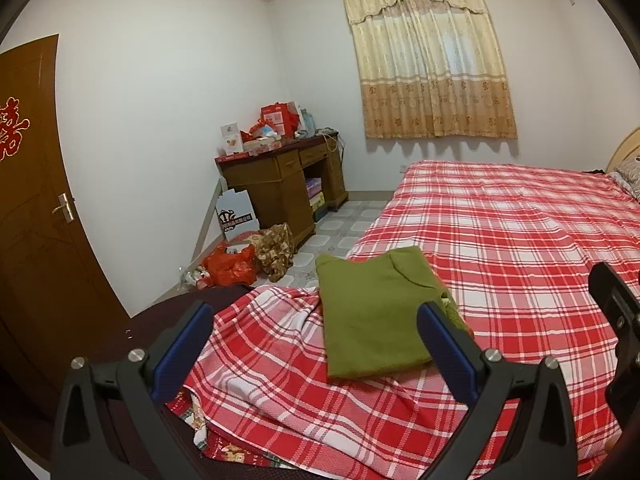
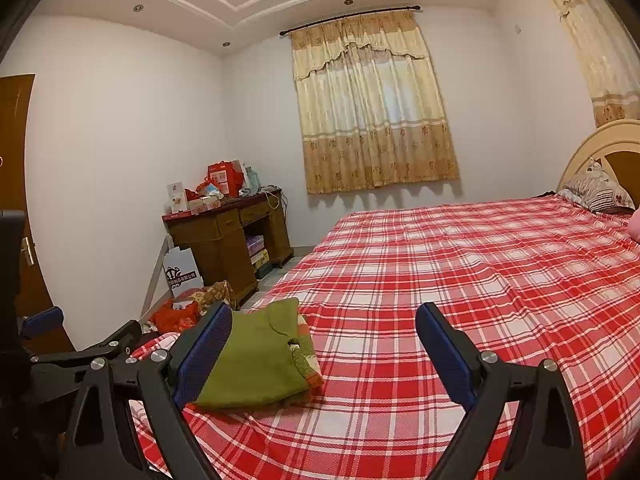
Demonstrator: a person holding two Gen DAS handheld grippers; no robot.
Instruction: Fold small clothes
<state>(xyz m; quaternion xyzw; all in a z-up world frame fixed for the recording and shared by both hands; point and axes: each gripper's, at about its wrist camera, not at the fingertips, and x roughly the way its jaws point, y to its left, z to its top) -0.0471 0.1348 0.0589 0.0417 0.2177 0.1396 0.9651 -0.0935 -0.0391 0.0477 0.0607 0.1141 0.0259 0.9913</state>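
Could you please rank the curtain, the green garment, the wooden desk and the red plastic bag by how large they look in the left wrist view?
1. Curtain
2. Green garment, though it lies much nearer the camera, so its true size against the desk is unsure
3. Wooden desk
4. Red plastic bag

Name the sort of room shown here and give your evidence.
A home bedroom, most likely: a large bed with a red plaid sheet and pillow, a curtained window, and a cluttered wooden desk.
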